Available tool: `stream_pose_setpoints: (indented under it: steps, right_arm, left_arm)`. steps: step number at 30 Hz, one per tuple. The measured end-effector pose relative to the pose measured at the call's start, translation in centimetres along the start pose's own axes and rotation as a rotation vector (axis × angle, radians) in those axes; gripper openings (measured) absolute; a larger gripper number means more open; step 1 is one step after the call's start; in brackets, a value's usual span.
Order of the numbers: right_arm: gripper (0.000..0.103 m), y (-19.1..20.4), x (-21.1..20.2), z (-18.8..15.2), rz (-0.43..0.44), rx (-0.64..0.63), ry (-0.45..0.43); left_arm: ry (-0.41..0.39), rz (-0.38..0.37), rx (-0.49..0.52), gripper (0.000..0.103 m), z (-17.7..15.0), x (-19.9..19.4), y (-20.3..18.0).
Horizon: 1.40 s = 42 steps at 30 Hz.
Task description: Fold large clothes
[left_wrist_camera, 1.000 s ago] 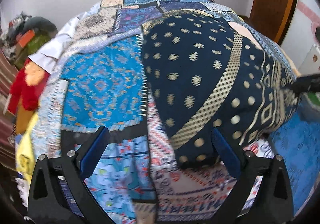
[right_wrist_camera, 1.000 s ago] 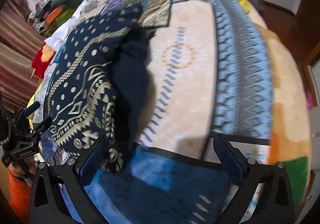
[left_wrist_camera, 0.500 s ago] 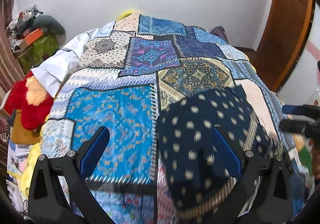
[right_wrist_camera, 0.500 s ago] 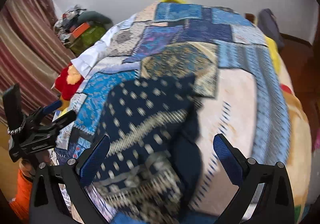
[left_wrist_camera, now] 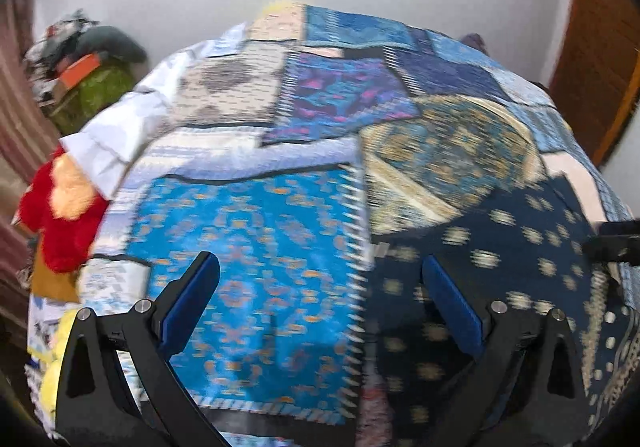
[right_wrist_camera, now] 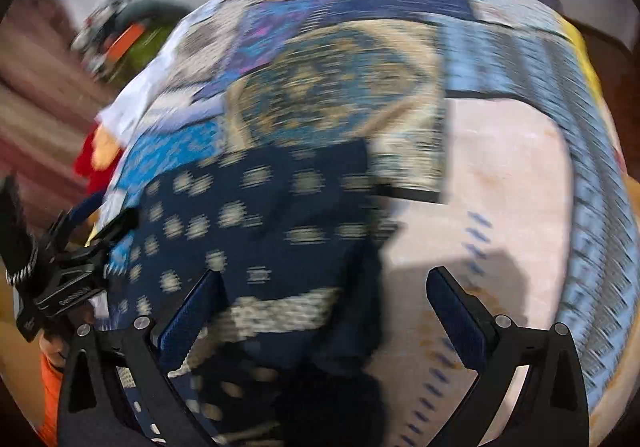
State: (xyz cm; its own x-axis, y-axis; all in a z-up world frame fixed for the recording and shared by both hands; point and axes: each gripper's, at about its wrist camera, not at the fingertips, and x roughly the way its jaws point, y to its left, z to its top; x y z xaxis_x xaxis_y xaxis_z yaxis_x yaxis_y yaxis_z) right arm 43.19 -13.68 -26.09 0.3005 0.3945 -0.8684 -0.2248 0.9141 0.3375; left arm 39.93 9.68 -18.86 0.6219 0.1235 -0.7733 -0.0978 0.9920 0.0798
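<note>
- Navy cloth with pale gold dots, the garment (left_wrist_camera: 492, 259), lies flat on the bed (left_wrist_camera: 256, 247), over the patchwork bedspread; in the left wrist view it fills the lower right, from about 3 to 5 o'clock.
- Its far edge runs fairly straight across the bedspread in the right wrist view (right_wrist_camera: 256, 223), which suggests a fold already laid, though blur hides the layers.
- A broad bed probably serves because so large a piece needs room to spread.
- The left gripper (left_wrist_camera: 320, 295) hovers above the bed with its blue fingers (left_wrist_camera: 188, 303) spread wide and nothing between them; it sits over the bright blue patch, just beside the garment's left edge.
- The right gripper (right_wrist_camera: 324, 307) is likewise parted and empty, over the garment's near right portion, with the banded hem showing between its fingers (right_wrist_camera: 188, 311).
- At 9 o'clock in the right wrist view the left gripper appears from outside, held by a hand that is mostly hidden.
- Both frames are smeared, so the tools seem to be in motion.
- My guess: each is placed near one side of the cloth to take an edge for the next fold.
</note>
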Motion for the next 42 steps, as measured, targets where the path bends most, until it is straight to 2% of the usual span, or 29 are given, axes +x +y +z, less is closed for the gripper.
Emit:
stream_pose_setpoints:
  steps: [2, 7, 10, 14, 16, 20, 22, 23, 26, 33, 38, 39, 41, 42]
  right_arm:
    - [0.103, -1.3, -1.5, -0.2, -0.036, 0.027, -0.035]
    - [0.103, -1.6, -5.8, -1.7, -0.044, -0.001, -0.078]
    - [0.103, -0.5, -7.9, -3.3, -0.048, -0.057, -0.098]
    - [0.103, 1.3, -9.1, -5.4, -0.009, -0.111, -0.099]
    - [0.103, 1.8, -8.7, -6.4, 0.036, -0.120, -0.071]
    - [0.103, 2.4, -5.3, -6.9, 0.058, -0.137, 0.039]
    - [0.103, 2.2, -3.1, -6.5, 0.058, -0.127, 0.097]
    - [0.103, 1.8, -2.0, -6.3, 0.069, -0.106, 0.123]
    - [0.103, 1.0, 0.4, -5.6, 0.142, -0.033, 0.180]
    - [0.103, 1.1, 2.6, -4.5, 0.211, -0.008, 0.192]
    - [0.102, 2.1, 3.5, -3.8, 0.229, -0.031, 0.181]
    - [0.099, 2.3, 3.6, -3.6, 0.232, -0.038, 0.180]
    - [0.082, 2.8, 3.5, -3.5, 0.250, -0.043, 0.180]
    - [0.078, 3.1, 3.5, -3.5, 0.256, -0.041, 0.181]
  left_arm:
    - [-0.005, 0.001, -0.037, 0.102, 0.1, -0.7, 1.6]
    - [-0.011, -0.105, -0.098, 0.103, -0.6, -4.2, 4.1]
    - [0.026, -0.190, -0.108, 0.103, -1.7, -5.2, 3.7]
    - [0.120, -0.367, -0.143, 0.103, -4.2, -5.6, 2.0]
    - [0.167, -0.451, -0.163, 0.103, -5.3, -5.0, 1.2]
    - [0.284, -0.529, -0.194, 0.103, -6.4, -2.0, -0.1]
    - [0.332, -0.578, -0.245, 0.103, -6.6, -0.5, -0.1]
    - [0.360, -0.625, -0.281, 0.103, -6.6, 0.4, -0.1]
    - [0.435, -0.734, -0.387, 0.103, -6.3, 3.1, -0.1]
    - [0.474, -0.735, -0.372, 0.103, -5.2, 6.0, -2.3]
    - [0.478, -0.785, -0.403, 0.101, -5.7, 6.9, -2.5]
    - [0.470, -0.782, -0.407, 0.099, -5.9, 6.7, -2.3]
    - [0.451, -0.762, -0.402, 0.091, -6.2, 6.1, -1.9]
    - [0.437, -0.743, -0.387, 0.089, -6.2, 5.5, -1.7]
